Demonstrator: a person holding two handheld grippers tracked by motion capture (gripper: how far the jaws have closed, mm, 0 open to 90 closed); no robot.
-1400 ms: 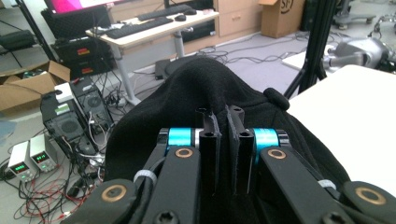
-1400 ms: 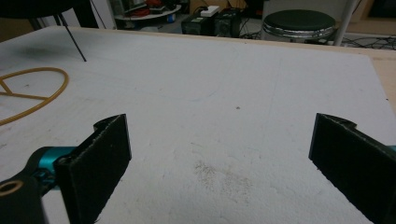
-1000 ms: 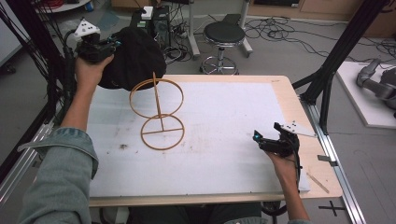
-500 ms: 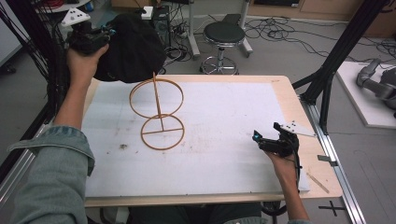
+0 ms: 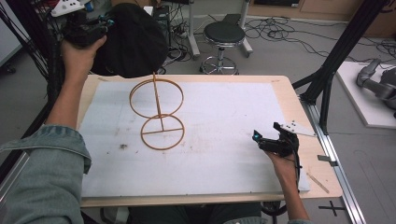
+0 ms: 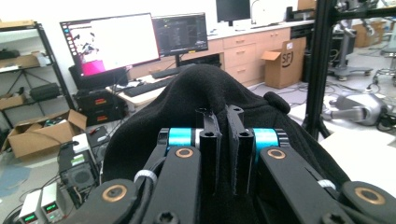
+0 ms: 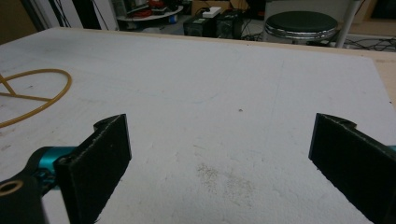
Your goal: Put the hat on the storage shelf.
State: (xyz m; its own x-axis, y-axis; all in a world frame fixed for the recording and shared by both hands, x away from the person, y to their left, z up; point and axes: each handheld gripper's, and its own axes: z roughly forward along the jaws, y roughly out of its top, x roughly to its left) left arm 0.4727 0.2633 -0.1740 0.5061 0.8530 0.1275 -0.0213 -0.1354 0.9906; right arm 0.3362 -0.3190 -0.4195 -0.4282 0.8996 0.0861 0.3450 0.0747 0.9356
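Above the table's far left corner, the left gripper (image 5: 100,25) is pinching a black hat (image 5: 133,42) between nearly closed jaws, holding it in the air just behind the wooden stand (image 5: 157,114), whose two rings are joined by an upright rod. Near the right edge of the white sheet (image 5: 224,116), the right gripper (image 5: 256,138) is resting wide open, gripping nothing.

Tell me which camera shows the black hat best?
The high view: the whole hat hangs from the left gripper. The left gripper view sees fabric bunched at its shut jaws. The right gripper view faces the table.
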